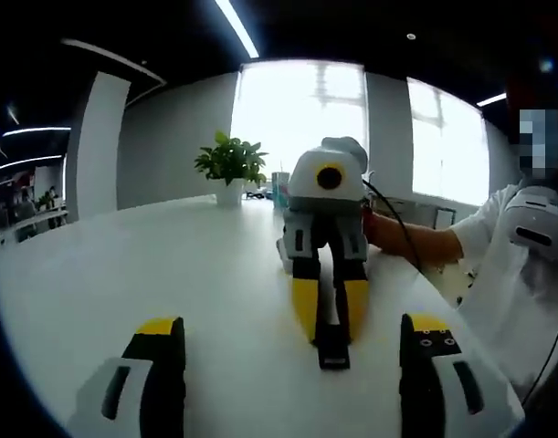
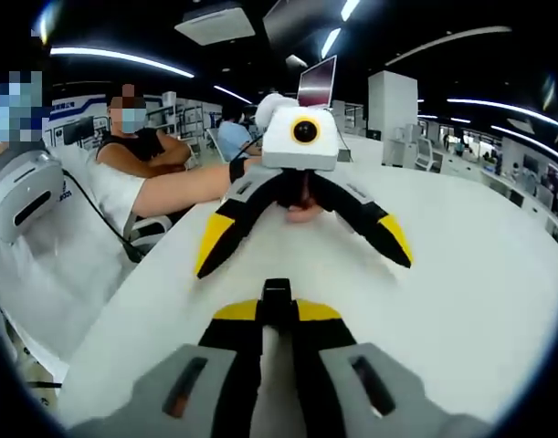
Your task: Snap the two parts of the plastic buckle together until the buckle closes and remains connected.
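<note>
The right gripper (image 1: 331, 324) stood over the white table (image 1: 196, 274) in the left gripper view, its yellow-tipped jaws drawn nearly together and pinching a black buckle part (image 1: 333, 349). The part projected beyond the jaw tips toward the camera, low over the table surface; whether it touched the table could not be told. The right gripper view showed the same arrangement from behind: the right gripper (image 2: 277, 310) had its jaws pressed close on the black buckle part (image 2: 277, 294), which stuck out ahead of the yellow tips.

The left gripper (image 2: 303, 248) faced the camera in the right gripper view, with its jaws spread wide and nothing between them. In the left gripper view, the left gripper (image 1: 292, 339) showed its two jaws well apart at the bottom edge, with the buckle part lying between them but touching neither.

A second buckle part could not be made out in either view.

A potted plant (image 1: 230, 167) stood at the far side of the table before a bright window (image 1: 301, 114). A person in a white sleeve (image 1: 498, 228) sat at the table's right edge.
</note>
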A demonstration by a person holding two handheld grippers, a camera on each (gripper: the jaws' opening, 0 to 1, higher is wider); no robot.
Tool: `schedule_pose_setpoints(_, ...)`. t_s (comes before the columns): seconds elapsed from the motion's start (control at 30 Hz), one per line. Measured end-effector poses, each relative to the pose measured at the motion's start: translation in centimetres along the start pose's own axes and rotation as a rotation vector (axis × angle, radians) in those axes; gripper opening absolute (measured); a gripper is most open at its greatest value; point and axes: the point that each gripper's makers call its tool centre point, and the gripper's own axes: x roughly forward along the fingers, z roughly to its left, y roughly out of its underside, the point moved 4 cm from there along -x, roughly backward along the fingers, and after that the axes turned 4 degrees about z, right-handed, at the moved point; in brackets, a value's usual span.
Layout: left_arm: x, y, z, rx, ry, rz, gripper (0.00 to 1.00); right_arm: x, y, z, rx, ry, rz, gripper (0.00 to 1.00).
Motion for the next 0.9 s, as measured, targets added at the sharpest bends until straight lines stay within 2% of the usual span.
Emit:
schedule_pose_setpoints(0.07,-0.2,-0.3,0.2,0.002,-0.018,-0.021,0.99,0.0,0.0,0.0,-0.001,0.000,0.000,0.09)
schedule_pose_setpoints(0.23,-0.5,-0.3,1.0,0.024,-0.068,-0.004,0.99,0.1,0.0,0.0,0.000,0.003,0.002,0.09)
schedule_pose_setpoints(0.3,-0.9,-0.8,1.6,0.012,-0.121,-0.026,0.99,0.1,-0.1,-0.1,0.006,0.009,0.009,0.09)
schedule_pose_setpoints(0.57,-1.6,-1.4,2.3,0.013,-0.205,-0.072,0.99,0.0,0.0,-0.3,0.068,0.042,0.034,0.10)
schedule_pose_setpoints(0.63,-1.8,-1.6,2.6,0.024,-0.231,-0.078,0.99,-0.3,-0.1,-0.7,0.083,0.071,0.036,0.10)
schedule_pose_setpoints(0.77,-2.4,-1.8,3.8,0.034,-0.318,-0.089,0.99,-0.6,-0.1,-1.4,0.118,0.106,0.032,0.10)
schedule_pose_setpoints(0.9,-3.6,-2.1,5.7,0.040,-0.451,-0.115,0.99,-1.2,-0.3,-2.6,0.124,0.186,0.017,0.10)
